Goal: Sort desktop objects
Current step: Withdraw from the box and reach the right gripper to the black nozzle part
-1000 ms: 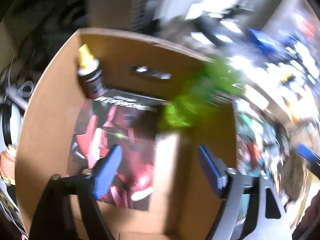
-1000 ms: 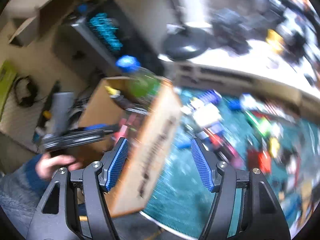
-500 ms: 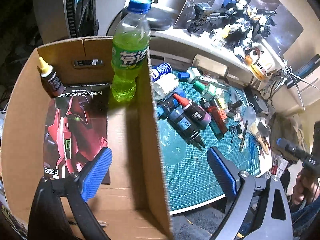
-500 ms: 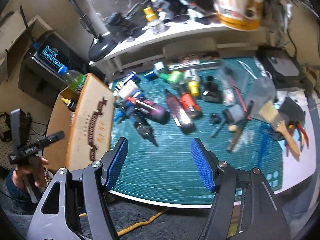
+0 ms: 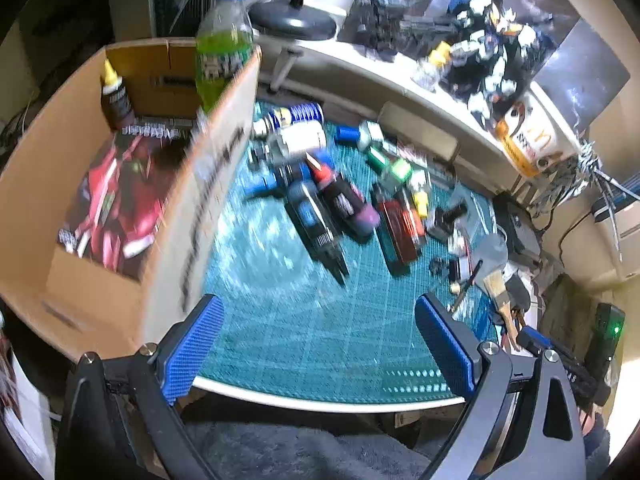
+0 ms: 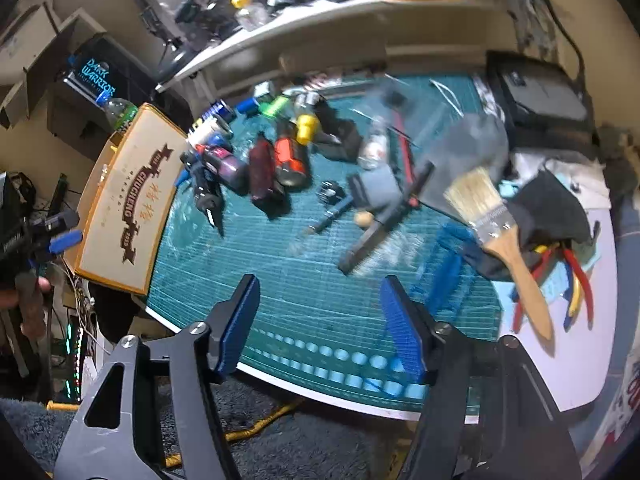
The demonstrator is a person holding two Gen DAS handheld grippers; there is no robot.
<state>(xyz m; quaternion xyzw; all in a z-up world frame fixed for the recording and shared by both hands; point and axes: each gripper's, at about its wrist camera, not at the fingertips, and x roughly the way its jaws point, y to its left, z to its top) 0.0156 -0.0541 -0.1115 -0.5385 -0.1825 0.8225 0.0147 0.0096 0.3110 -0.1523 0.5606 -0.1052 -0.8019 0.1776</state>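
A cardboard box (image 5: pixel 192 216) stands left of the green cutting mat (image 5: pixel 304 328). In it are a green drink bottle (image 5: pixel 222 46), a small yellow-capped bottle (image 5: pixel 114 98) and a red model-kit box (image 5: pixel 120 196). Several paint bottles and markers (image 5: pixel 340 204) lie on the mat's far half. My left gripper (image 5: pixel 316 344) is open and empty above the mat's near edge. My right gripper (image 6: pixel 320 324) is open and empty over the mat's front. In the right wrist view the box (image 6: pixel 132 196) is at the left and the bottles (image 6: pixel 264 160) are in the middle.
A wooden paintbrush (image 6: pixel 500 232), red and yellow pliers (image 6: pixel 576 280) and a black cloth (image 6: pixel 548 212) lie at the mat's right. A shelf (image 5: pixel 400 84) with model robots runs along the back. A dark case (image 6: pixel 536 96) sits at the back right.
Both grippers have swung from the box towards the mat. The left one, over the box a second ago, is now over the mat's near edge. The green bottle stands in the box.
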